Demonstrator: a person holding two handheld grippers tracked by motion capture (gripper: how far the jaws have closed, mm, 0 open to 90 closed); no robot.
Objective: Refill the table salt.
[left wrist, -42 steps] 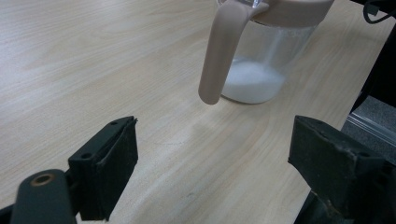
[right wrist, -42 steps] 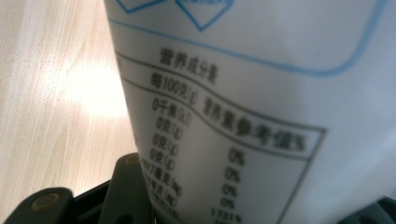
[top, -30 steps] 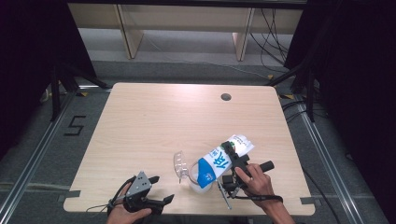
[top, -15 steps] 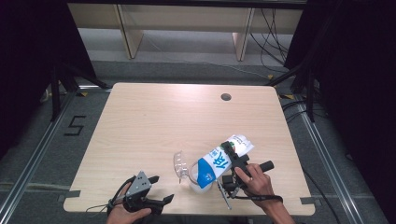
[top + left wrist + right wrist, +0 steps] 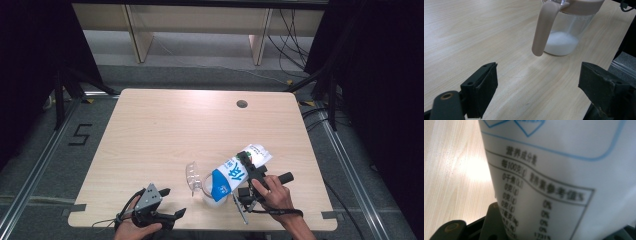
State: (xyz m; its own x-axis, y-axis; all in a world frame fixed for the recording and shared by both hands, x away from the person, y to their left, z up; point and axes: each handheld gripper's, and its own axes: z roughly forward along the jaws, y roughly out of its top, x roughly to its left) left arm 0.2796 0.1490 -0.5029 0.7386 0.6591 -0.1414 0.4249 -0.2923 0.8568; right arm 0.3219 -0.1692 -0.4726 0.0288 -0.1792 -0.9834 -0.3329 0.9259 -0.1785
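A white carton (image 5: 239, 171) with a blue lower band and large white characters sits tipped in the right claw (image 5: 248, 176), whose jaws are closed part-way on its sides; in the right gripper view its printed nutrition panel (image 5: 544, 202) stands right in front of the camera, blurred at the edges. The carton hangs over the near right part of the bench (image 5: 165, 135), its long axis slanting from upper right to lower left in the high view, the blue end lowered to the mouth of a clear jug (image 5: 200, 182) just beside it.

There is one carton, one jug and two claws. The jug has a beige rim and a beige handle (image 5: 544, 27), and a shallow layer of something white, possibly milk, lies at its bottom (image 5: 561, 43).

The left claw (image 5: 170, 203) rests at the near left edge of the bench, jaws spread wide with nothing between them, pointing toward the jug.
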